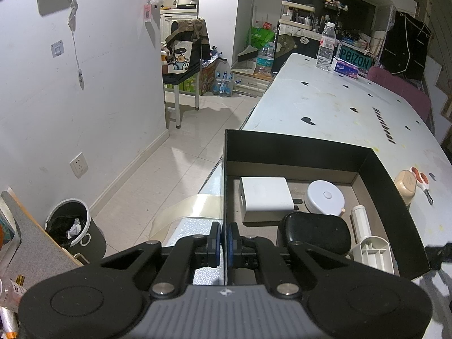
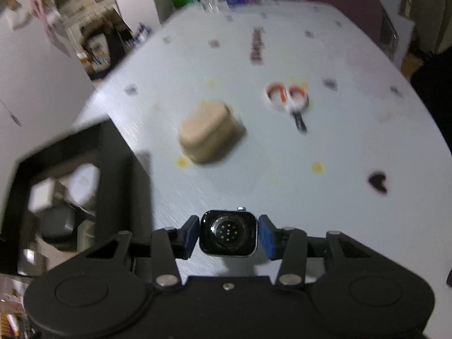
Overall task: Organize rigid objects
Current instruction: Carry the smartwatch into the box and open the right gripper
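Note:
A black open box (image 1: pixel 282 147) stands on the white table (image 1: pixel 325 104). My left gripper (image 1: pixel 224 243) is shut on the box's left wall. Inside lie a white charger (image 1: pixel 265 197), a round white device (image 1: pixel 325 197), a black case (image 1: pixel 313 234) and a white plastic piece (image 1: pixel 367 237). My right gripper (image 2: pixel 228 237) holds a strapless smartwatch body (image 2: pixel 228 233) between its blue pads, sensor side facing the camera, just right of the box (image 2: pixel 124 169). Beyond it on the table lie a beige case (image 2: pixel 210 132) and small orange-handled scissors (image 2: pixel 288 99).
A water bottle (image 1: pixel 326 46) and a tissue box (image 1: pixel 346 67) stand at the table's far end. To the left of the table are tiled floor, a wall and a trash bin (image 1: pixel 73 226). The right wrist view is motion-blurred.

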`<state>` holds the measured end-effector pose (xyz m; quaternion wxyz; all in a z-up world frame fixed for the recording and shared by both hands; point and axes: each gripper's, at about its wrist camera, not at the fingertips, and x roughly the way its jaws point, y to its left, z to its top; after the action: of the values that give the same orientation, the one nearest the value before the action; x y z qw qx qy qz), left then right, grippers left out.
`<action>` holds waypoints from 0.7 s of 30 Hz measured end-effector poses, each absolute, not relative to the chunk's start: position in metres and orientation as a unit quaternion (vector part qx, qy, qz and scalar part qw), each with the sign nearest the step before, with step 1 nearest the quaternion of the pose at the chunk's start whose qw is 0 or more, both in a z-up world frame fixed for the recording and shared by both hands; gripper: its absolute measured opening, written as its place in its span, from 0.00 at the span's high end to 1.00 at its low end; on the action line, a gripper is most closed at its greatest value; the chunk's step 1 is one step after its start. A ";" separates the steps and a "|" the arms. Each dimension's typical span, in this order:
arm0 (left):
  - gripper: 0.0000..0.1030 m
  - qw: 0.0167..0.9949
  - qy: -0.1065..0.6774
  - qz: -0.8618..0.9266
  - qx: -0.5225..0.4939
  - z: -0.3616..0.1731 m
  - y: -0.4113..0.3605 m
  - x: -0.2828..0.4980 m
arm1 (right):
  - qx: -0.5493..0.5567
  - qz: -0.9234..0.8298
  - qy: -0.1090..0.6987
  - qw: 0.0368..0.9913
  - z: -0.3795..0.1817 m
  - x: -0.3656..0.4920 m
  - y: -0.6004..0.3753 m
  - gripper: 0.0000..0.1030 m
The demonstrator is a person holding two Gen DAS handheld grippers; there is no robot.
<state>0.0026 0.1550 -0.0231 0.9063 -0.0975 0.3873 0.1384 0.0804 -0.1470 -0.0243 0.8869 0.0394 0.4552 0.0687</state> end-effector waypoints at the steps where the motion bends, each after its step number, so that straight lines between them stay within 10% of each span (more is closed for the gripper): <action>1: 0.96 0.906 0.387 0.138 -0.098 -0.023 0.156 0.002 | 0.043 0.081 0.443 0.892 -0.015 0.077 -0.145 0.55; 21: 0.95 0.906 0.387 0.138 -0.099 -0.022 0.154 0.003 | 0.014 0.232 0.494 0.838 0.003 0.094 0.005 0.55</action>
<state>0.0029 0.1540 -0.0221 0.9064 -0.0993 0.3867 0.1379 0.0936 0.0049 0.0026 0.8376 0.0138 0.4943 0.2324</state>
